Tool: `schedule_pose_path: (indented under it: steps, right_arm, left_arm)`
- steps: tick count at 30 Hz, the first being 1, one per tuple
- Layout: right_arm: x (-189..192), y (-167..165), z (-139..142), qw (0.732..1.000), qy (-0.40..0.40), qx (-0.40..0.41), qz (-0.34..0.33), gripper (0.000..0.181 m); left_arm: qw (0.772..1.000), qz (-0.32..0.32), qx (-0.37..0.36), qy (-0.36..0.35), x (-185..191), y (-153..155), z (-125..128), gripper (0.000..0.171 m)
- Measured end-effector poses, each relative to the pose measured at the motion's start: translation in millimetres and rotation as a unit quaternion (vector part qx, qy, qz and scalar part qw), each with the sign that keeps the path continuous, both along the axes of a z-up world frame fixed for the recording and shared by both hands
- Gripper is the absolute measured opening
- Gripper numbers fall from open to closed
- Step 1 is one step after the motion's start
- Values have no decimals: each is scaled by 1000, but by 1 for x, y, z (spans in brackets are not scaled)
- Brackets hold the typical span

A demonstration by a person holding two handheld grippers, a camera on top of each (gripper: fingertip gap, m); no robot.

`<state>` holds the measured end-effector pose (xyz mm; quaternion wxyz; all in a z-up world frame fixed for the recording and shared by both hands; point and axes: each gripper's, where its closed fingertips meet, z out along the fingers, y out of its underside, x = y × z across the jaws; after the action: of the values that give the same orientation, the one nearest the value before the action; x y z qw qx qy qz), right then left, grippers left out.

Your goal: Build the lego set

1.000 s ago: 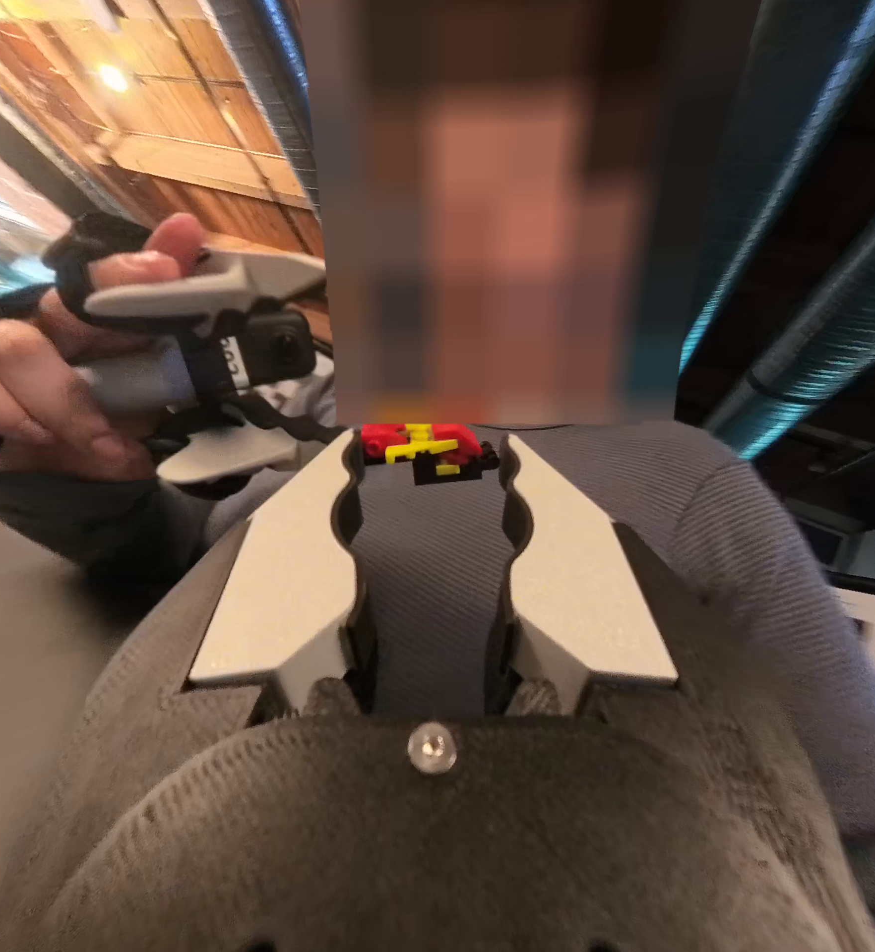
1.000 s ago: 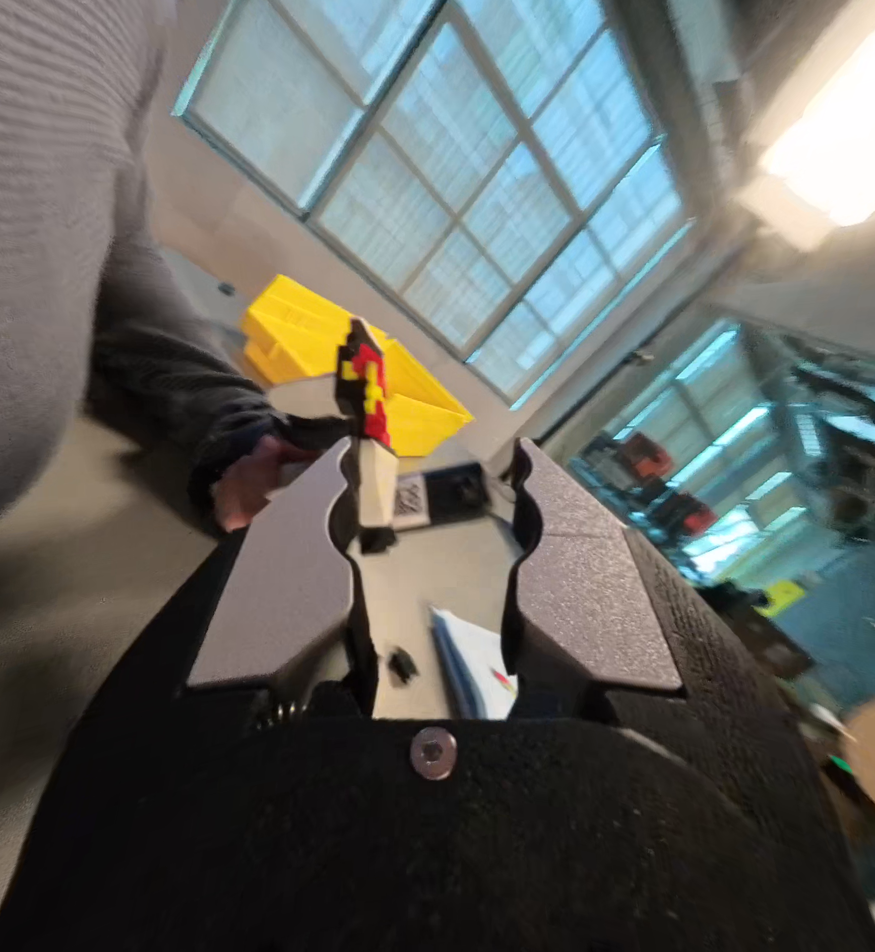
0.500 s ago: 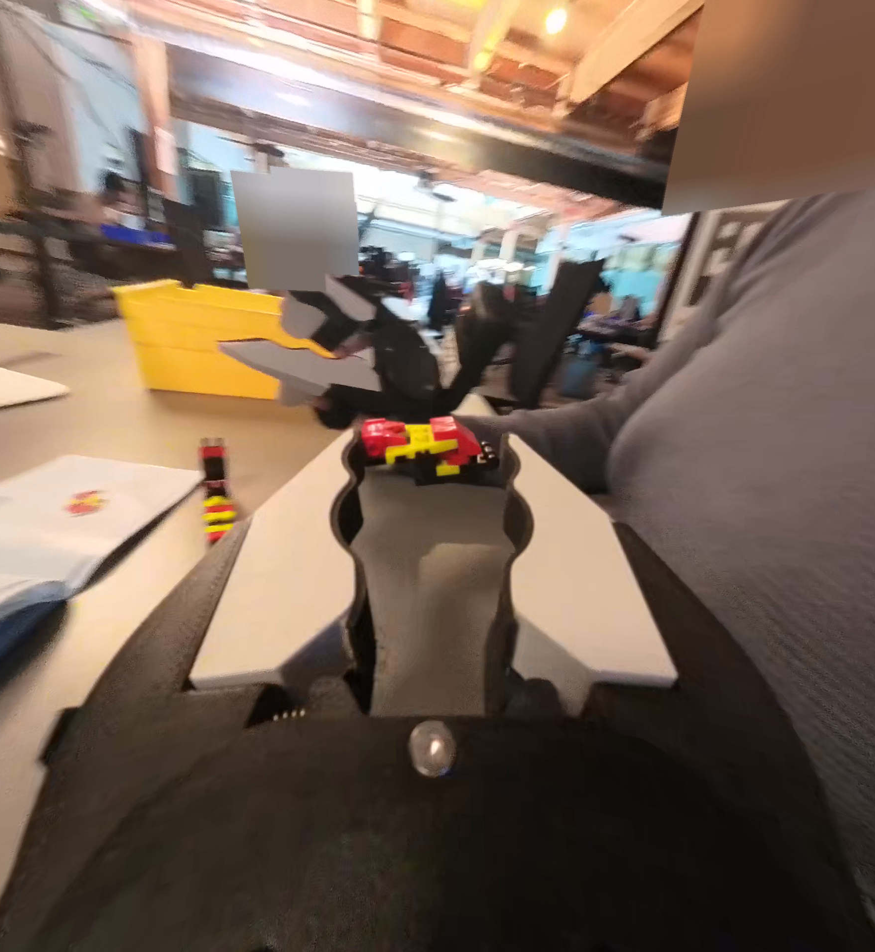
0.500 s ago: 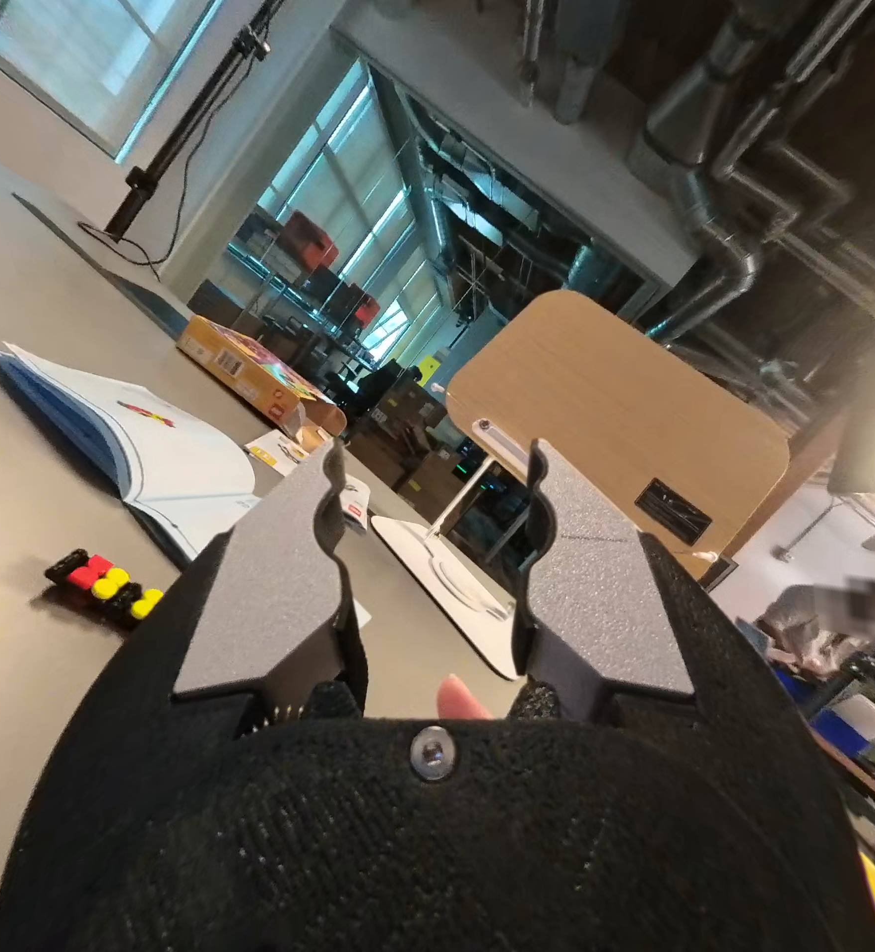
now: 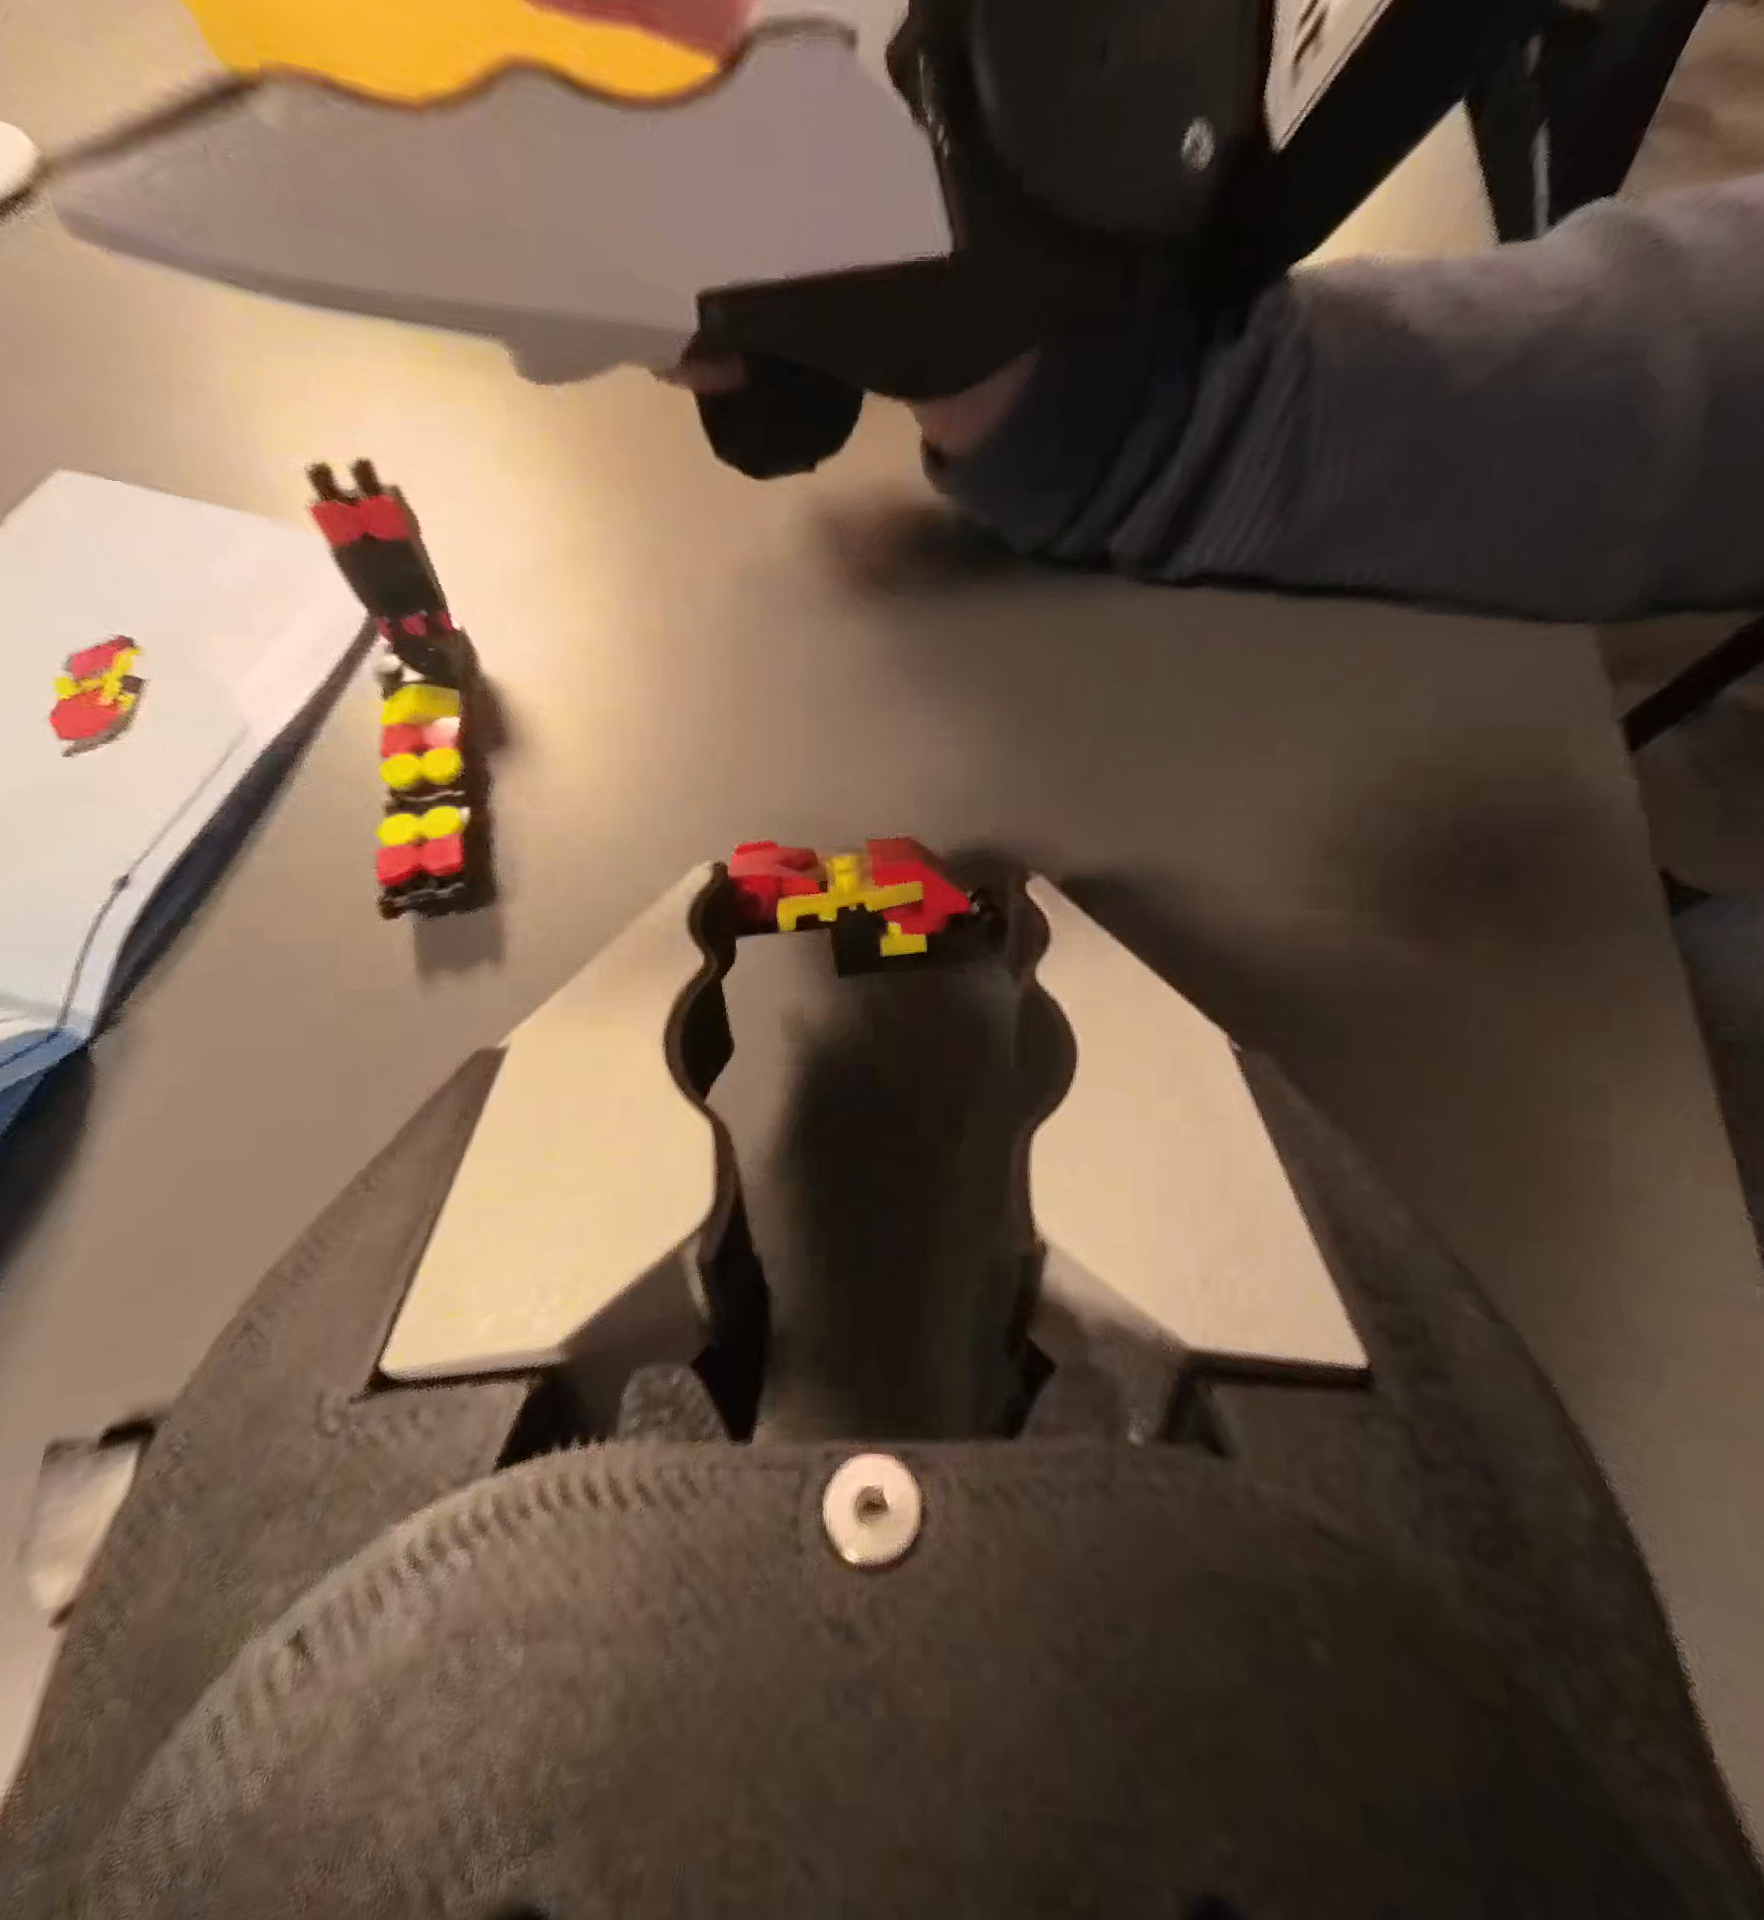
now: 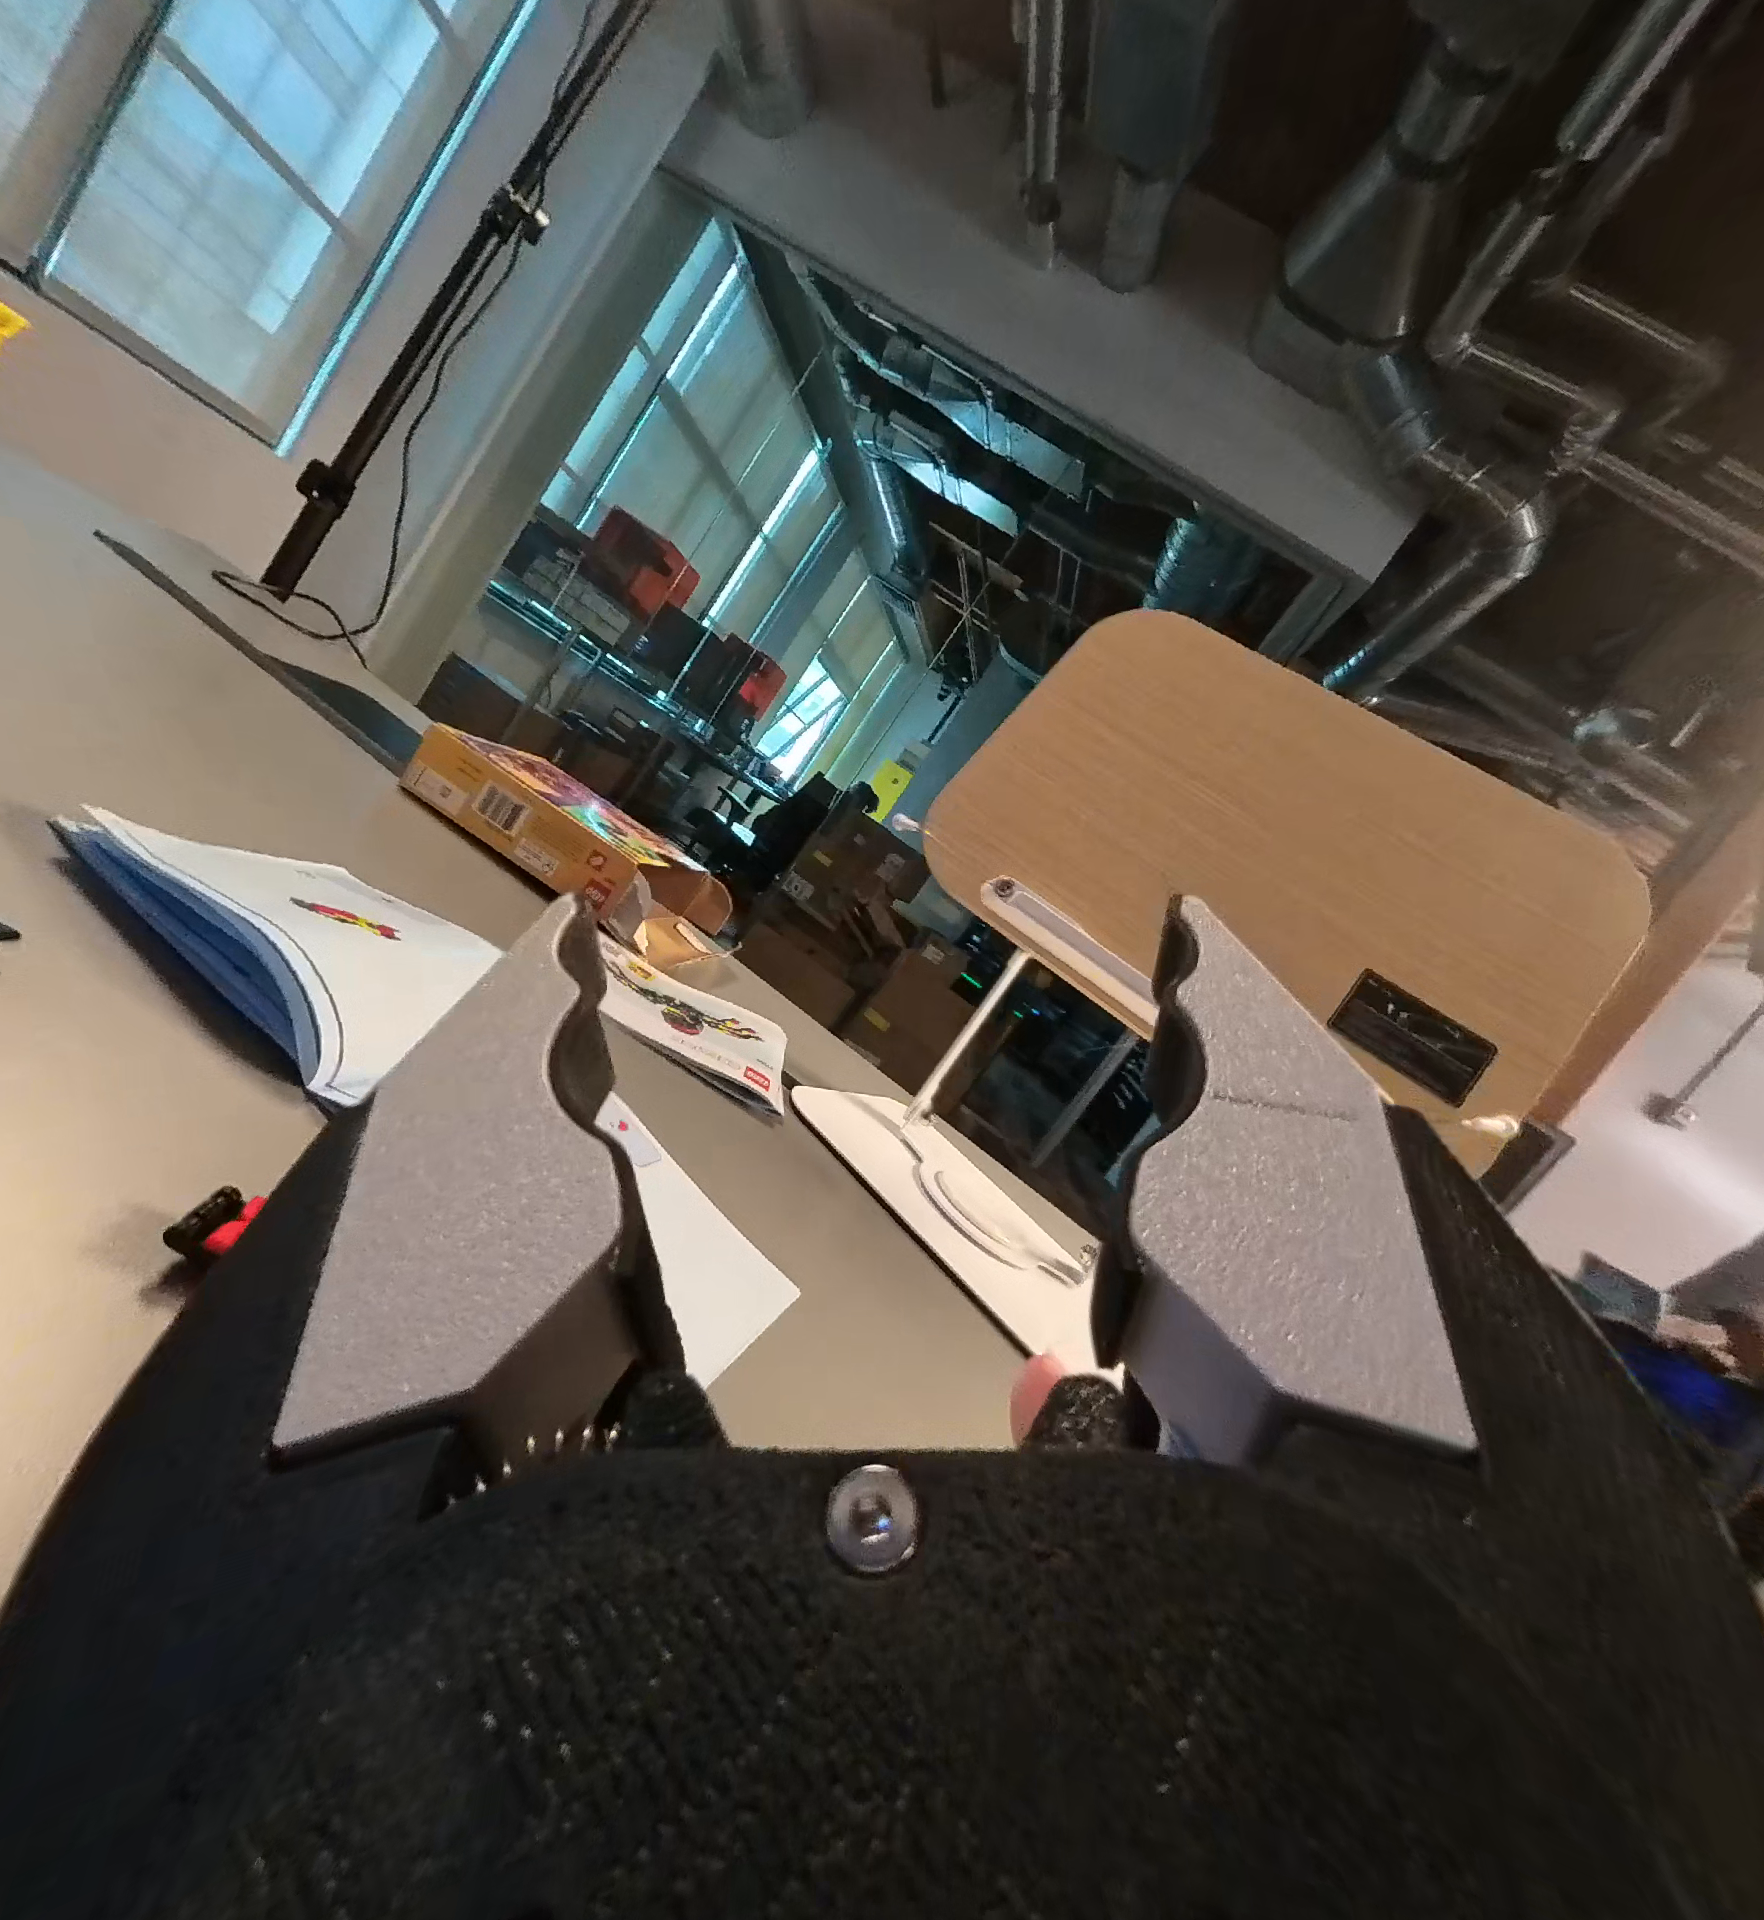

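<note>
My left gripper point(image 5: 862, 902) is shut on a small red, yellow and black lego assembly point(image 5: 850, 902), held at the fingertips just above the grey table point(image 5: 1221, 790). A long black, red and yellow lego strip point(image 5: 421, 717) lies on the table to its left; one end of it shows in the right wrist view point(image 6: 213, 1224). My right gripper point(image 6: 873, 920) is open and empty, low over the table and pointing across it. Its grey finger and black body point(image 5: 1013, 187) show at the top of the left wrist view.
An open instruction booklet point(image 5: 78, 748) lies left of the strip and also shows in the right wrist view point(image 6: 265, 945). Farther off are a lego box point(image 6: 545, 831), a leaflet point(image 6: 696, 1023), a white pad point(image 6: 961, 1174), a wooden chair back point(image 6: 1273, 842) and a yellow bin point(image 5: 462, 47).
My left gripper has swung down from facing the person to facing the table, still holding the assembly. My right gripper opened wider and now points along the table.
</note>
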<state>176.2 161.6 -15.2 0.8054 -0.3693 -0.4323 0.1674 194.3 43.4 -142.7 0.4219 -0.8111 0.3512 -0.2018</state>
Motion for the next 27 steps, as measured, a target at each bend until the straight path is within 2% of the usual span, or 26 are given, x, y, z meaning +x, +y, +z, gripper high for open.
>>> schedule_pose_path:
  steps: [5,9,17,27]
  right_arm:
    - [12,5,9,1000,27,0,-5,106]
    - [20,14,9,999,32,-5,-12,106]
    - [30,20,4,999,39,-32,0,106]
    - [19,8,0,1000,11,-9,15,105]
  left_arm:
    - [1000,18,3,11,23,25,-2,52]
    - [998,25,-7,56,29,33,-14,52]
    - [998,18,-29,52,21,25,-18,53]
    - [998,-3,-32,51,19,18,-19,57]
